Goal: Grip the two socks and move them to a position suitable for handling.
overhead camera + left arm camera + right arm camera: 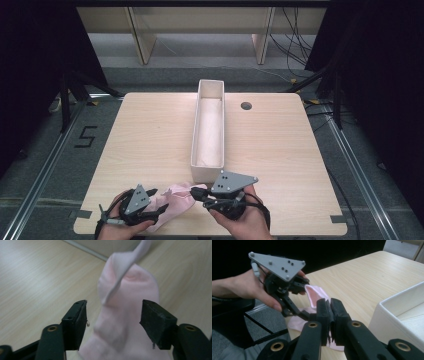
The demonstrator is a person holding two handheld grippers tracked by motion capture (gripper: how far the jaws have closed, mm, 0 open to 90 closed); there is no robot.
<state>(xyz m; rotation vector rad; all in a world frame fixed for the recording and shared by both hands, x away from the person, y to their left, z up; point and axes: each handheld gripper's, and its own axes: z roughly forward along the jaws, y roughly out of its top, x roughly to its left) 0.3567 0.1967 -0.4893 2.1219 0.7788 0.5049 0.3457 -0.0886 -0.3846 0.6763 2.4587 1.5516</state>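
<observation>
A pale pink sock (pixel 174 201) lies at the table's near edge, just in front of the long white box (pixel 206 175). My left gripper (pixel 159 201) is open and straddles the sock (pixel 125 315), one black finger (pixel 75 322) on each side and neither pressing it. My right gripper (pixel 199 194) comes from the right and is shut on the sock's edge; pink cloth (pixel 337 346) shows under its closed jaws (pixel 330 315). That pinched edge rises off the table as a thin flap (pixel 140 250). The sock's open mouth (pixel 314 293) faces the right gripper view.
The white box (pixel 402 315) runs lengthwise down the middle of the wooden table (pixel 150 135) and looks empty. A round cable hole (pixel 246 105) sits at the back right. Black curtains and cables flank the table.
</observation>
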